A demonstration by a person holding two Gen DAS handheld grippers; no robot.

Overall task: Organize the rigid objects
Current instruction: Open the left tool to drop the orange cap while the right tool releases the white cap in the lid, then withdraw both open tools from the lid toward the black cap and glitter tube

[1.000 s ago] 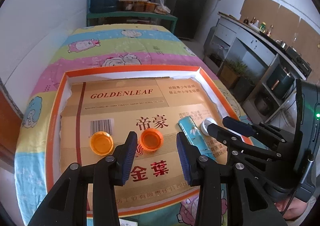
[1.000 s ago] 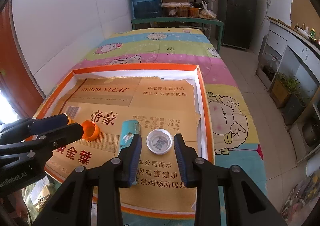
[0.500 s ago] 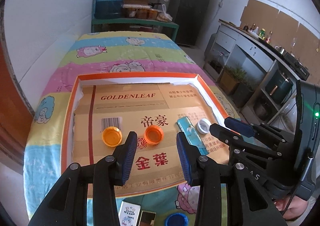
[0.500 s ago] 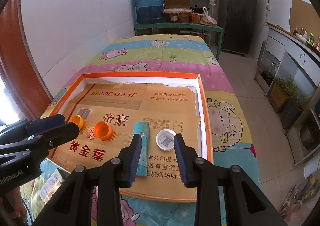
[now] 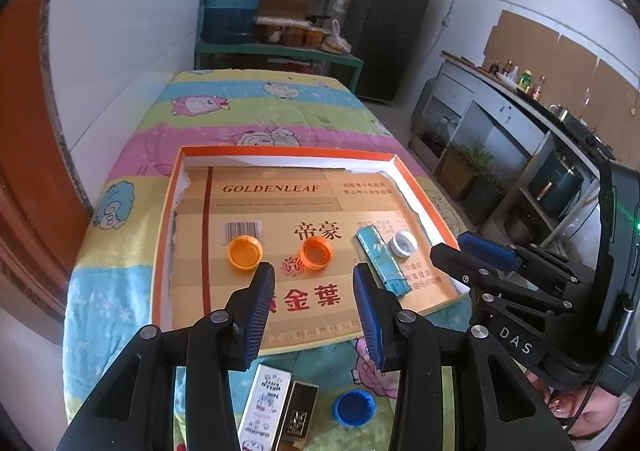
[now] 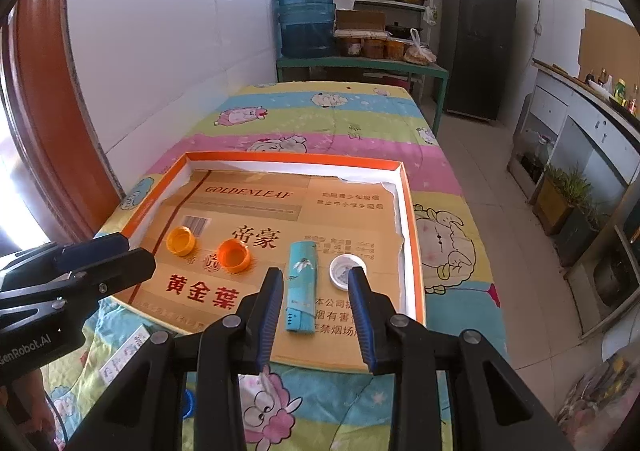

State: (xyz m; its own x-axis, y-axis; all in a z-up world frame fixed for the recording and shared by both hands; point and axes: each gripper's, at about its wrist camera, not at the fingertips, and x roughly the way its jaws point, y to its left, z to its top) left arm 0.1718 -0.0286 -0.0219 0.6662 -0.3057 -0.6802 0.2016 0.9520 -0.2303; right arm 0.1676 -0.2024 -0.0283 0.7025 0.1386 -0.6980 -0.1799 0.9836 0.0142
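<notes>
An orange-rimmed cardboard tray (image 5: 168, 211) (image 6: 412, 235) lies on the bed. In it lie a yellow-orange cap (image 5: 245, 252) (image 6: 181, 240), an orange cap (image 5: 316, 253) (image 6: 233, 255), a teal lighter (image 5: 382, 259) (image 6: 300, 287) and a white cap (image 5: 404, 243) (image 6: 346, 270). In front of the tray lie a white patterned box (image 5: 264, 407), a gold lighter (image 5: 298, 417) and a blue cap (image 5: 354, 408). My left gripper (image 5: 314, 287) is open and empty above the tray's near edge. My right gripper (image 6: 316, 291) is open and empty above the teal lighter.
The tray sits on a striped cartoon quilt (image 5: 256, 107). A white wall runs along the left. A green table with a water jug (image 6: 306, 23) stands beyond the bed, a dark fridge (image 6: 476, 39) behind it, and a counter (image 6: 580, 123) at the right.
Both grippers have pulled back and up from the tray, still open. The objects in the tray have not moved. The items in front of the tray have come into view.
</notes>
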